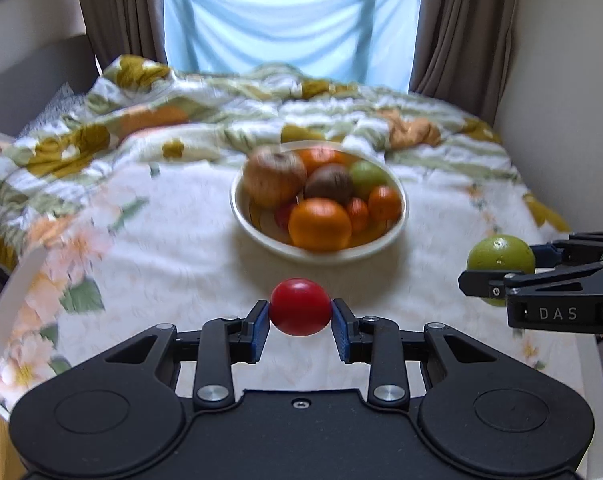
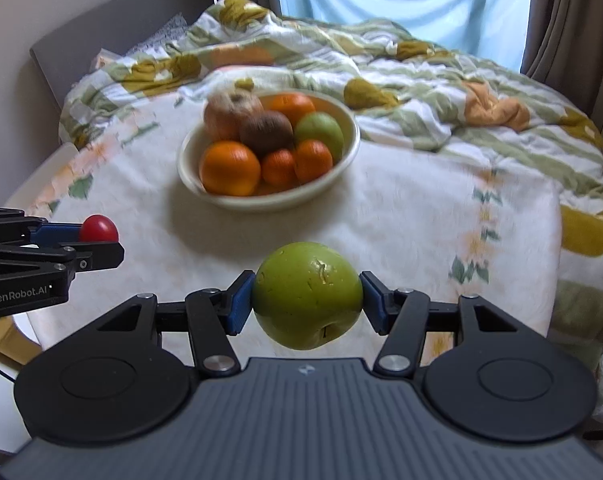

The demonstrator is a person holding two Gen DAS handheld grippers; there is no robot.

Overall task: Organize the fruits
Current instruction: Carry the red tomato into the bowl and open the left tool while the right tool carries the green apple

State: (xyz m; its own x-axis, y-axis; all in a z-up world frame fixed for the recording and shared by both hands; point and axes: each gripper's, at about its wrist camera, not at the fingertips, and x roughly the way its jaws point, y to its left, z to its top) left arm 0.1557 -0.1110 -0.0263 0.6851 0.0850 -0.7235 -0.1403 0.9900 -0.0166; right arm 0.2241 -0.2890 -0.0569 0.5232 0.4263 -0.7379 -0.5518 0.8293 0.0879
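Covering the bed (image 1: 173, 240) is a white sheet printed with pale flowers, and a crumpled quilt (image 1: 205, 120) in green, white and mustard lies bunched toward the far end, under a window (image 1: 289, 16) hung with a light blue cloth and framed by brown curtains (image 1: 461, 28). A grey headboard (image 2: 101, 44) runs along the left wall. The left claw (image 1: 300, 316) is closed on a small red tomato (image 1: 300, 306), its blue pads pressing both sides, the fruit held clear above the sheet. The right claw (image 2: 307, 300) grips a green apple (image 2: 307, 300) the same way, pads against its flanks, stem end turned down and toward the camera. Each claw shows at the edge of the other's view, side by side and apart. Beyond both, in the middle of the sheet, stands a cream bowl (image 1: 261, 236) already heaped with fruit: a large orange (image 1: 319, 224) at the near rim, smaller oranges, a brown kiwi (image 1: 328, 184), another green apple (image 1: 367, 178) and a blurred, reddish-brown round fruit (image 1: 275, 178) at the back left. Open sheet lies between the held fruits and the bowl.
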